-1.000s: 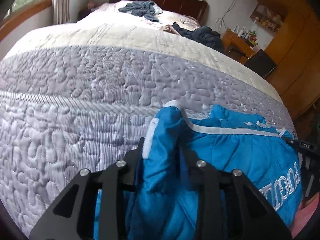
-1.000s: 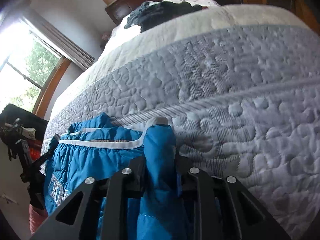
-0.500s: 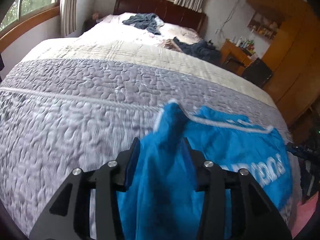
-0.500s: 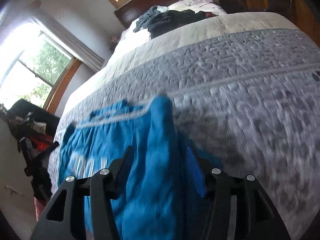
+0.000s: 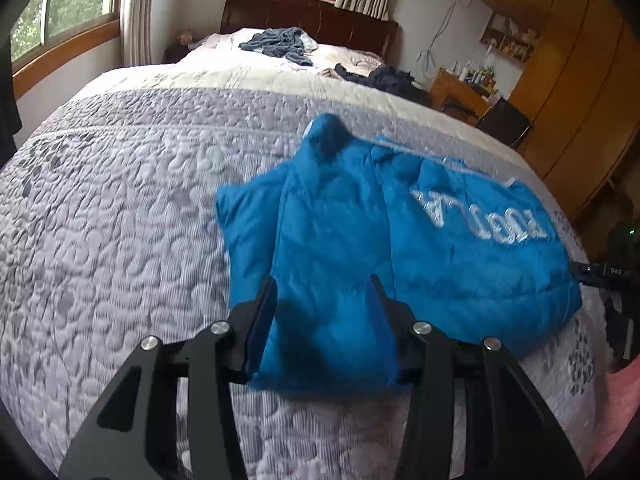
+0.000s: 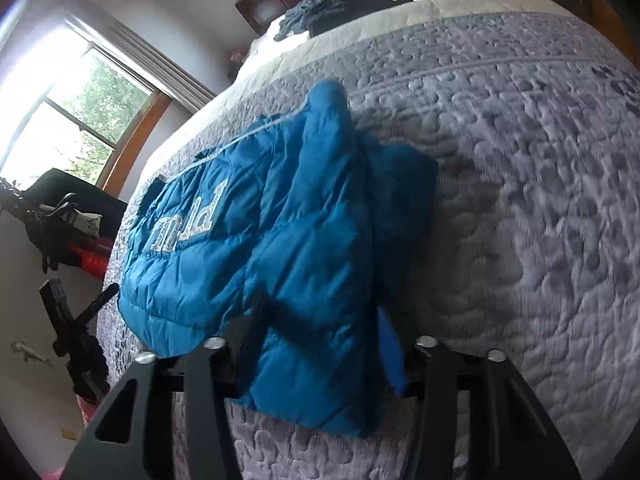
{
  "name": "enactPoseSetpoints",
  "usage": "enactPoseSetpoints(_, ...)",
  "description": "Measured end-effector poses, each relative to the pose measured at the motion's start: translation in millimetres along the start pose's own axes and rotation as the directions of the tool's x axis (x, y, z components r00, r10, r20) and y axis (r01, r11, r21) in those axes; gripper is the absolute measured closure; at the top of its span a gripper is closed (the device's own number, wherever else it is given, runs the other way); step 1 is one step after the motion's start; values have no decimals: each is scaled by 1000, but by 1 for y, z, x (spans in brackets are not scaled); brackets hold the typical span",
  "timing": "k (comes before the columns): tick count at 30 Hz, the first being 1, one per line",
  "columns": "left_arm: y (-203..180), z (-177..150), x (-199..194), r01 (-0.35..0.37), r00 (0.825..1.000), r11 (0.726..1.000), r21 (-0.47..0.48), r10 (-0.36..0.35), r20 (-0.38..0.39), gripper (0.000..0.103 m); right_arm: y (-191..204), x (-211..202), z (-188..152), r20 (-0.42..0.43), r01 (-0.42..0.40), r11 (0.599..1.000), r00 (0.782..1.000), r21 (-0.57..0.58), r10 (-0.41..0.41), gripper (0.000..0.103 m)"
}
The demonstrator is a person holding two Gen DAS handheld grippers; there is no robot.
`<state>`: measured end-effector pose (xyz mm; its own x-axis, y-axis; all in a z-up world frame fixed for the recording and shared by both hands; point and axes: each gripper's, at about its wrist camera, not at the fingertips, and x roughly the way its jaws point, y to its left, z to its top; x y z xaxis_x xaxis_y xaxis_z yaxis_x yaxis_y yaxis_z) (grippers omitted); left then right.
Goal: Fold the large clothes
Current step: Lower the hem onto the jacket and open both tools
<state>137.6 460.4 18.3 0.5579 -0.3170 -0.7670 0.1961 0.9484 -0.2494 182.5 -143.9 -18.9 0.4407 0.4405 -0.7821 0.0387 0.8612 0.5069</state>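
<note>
A blue padded jacket (image 5: 440, 248) with white lettering lies on the grey quilted bed (image 5: 120, 220). One puffy fold of it runs between the fingers of my left gripper (image 5: 322, 292), which stands open just above the quilt. In the right wrist view the same jacket (image 6: 224, 232) spreads to the left, and a thick fold of it lies between the fingers of my right gripper (image 6: 320, 312), also open. The jacket's lower edge rests on the quilt (image 6: 520, 160) near the foot of the bed. The fingertips are partly hidden by the padding.
Loose dark clothes (image 5: 280, 42) and another dark heap (image 5: 384, 78) lie near the headboard. Wooden cabinets (image 5: 568, 100) stand to the right of the bed. Black equipment (image 6: 72, 320) stands by the bed's edge. A window (image 6: 72, 120) is at the left.
Both grippers rose from the bed's side to above the quilt, carrying the jacket onto it. Their fingers have spread apart, and the jacket now lies on the bed.
</note>
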Motion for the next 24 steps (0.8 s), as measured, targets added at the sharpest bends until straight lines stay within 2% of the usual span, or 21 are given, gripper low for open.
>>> enactPoseSetpoints(2,-1,-3,0,-16,1000,1000,6,16,-1,57,7,-3,-1,8,29,999,1000,-24,-29,69)
enactPoseSetpoints(3,-2,-4,1,-21,1000,1000,12,21,-2,57,10,-4,-2,9,25,999,1000,-29,-25,79)
enactPoseSetpoints(4,-3,-4,0,-28,1000,999,18,28,-2,57,13,-7,-3,10,18,999,1000,-31,-18,84)
enactPoseSetpoints(6,-3,-5,0,-30,1000,999,22,30,-2,57,19,-14,-6,21,17,999,1000,-50,-16,88)
enactPoseSetpoints(11,-2,-7,1,-44,999,998,34,44,-1,57,10,-16,-10,13,8,1000,1000,-29,-8,89)
enactPoseSetpoints(17,4,-9,7,-58,998,998,35,58,-7,56,-10,1,-17,-16,-14,1000,1000,15,14,88)
enactPoseSetpoints(24,5,-11,7,-63,998,998,32,63,-2,55,-13,7,-19,-11,-26,999,1000,21,26,85)
